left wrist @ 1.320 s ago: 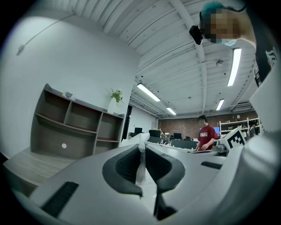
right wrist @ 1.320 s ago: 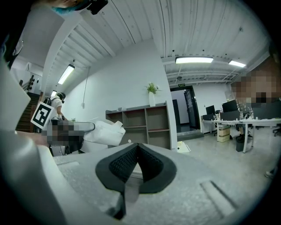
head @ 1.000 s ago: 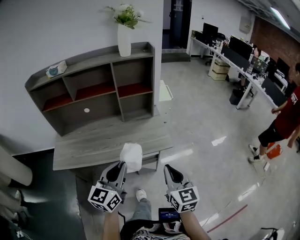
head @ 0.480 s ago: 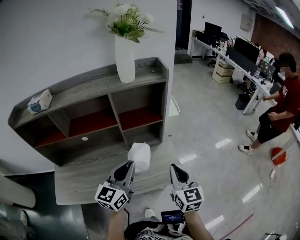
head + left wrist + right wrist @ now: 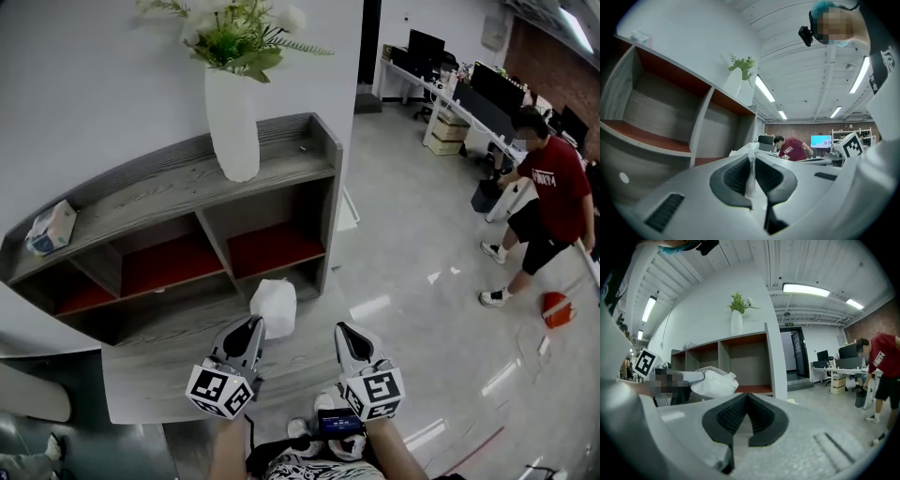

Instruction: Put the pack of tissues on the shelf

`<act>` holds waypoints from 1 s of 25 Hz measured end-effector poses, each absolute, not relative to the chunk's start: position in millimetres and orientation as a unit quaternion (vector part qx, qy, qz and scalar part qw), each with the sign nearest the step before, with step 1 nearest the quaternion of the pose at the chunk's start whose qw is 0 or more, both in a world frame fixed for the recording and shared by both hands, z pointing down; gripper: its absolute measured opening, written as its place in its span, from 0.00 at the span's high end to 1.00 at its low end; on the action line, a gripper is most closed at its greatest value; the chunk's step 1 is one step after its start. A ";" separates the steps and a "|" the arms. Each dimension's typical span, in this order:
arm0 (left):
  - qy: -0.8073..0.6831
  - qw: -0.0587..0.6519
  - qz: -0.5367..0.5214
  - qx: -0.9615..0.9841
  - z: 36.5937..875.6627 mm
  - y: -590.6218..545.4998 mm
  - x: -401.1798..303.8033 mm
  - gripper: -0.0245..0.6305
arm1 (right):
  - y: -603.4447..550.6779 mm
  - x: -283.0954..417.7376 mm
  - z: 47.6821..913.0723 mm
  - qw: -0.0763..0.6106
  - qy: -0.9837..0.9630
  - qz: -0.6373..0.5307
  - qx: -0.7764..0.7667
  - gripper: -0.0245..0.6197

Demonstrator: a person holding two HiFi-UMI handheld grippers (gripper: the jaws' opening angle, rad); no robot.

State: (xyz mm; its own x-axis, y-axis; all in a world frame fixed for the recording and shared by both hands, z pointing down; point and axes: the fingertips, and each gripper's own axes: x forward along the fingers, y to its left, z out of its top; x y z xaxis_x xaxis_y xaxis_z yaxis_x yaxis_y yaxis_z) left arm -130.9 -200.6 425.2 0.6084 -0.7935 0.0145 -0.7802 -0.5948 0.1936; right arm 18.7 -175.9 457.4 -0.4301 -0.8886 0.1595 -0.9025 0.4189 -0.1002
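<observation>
Judging by this, the tissue pack (image 5: 273, 307) is pinched in the left gripper (image 5: 252, 328) near the shelf (image 5: 187, 183), not placed yet; the right gripper (image 5: 344, 331) is pressed together, empty.

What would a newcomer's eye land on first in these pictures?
The white pack of tissues pinched in the left gripper stands out first, held low before the grey shelf unit with its red-lined compartments. Next come the tall white vase of flowers on the shelf's top board, and a person in a red shirt at far right.
</observation>
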 end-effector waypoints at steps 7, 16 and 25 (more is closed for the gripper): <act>-0.464 0.083 -0.036 0.881 419.5 -223.4 -130.7 0.93 | -212.6 18.2 446.7 0.034 -0.858 0.075 0.507 0.95; -0.485 0.074 -0.034 0.871 419.8 -246.7 -134.9 0.94 | -239.8 14.0 454.3 0.041 -0.868 0.083 0.487 0.95; -0.502 0.071 -0.021 0.861 424.8 -272.6 -134.6 0.94 | -264.1 21.4 461.0 0.044 -0.870 0.093 0.482 0.95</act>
State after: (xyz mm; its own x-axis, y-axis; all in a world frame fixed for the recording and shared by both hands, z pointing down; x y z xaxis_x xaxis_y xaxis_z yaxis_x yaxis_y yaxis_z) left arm -134.6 -272.6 424.8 0.4942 -0.8687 0.0340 -0.8626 -0.4851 0.1432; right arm 21.4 -264.1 461.0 -0.5306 -0.8311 0.1664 -0.8475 0.5172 -0.1193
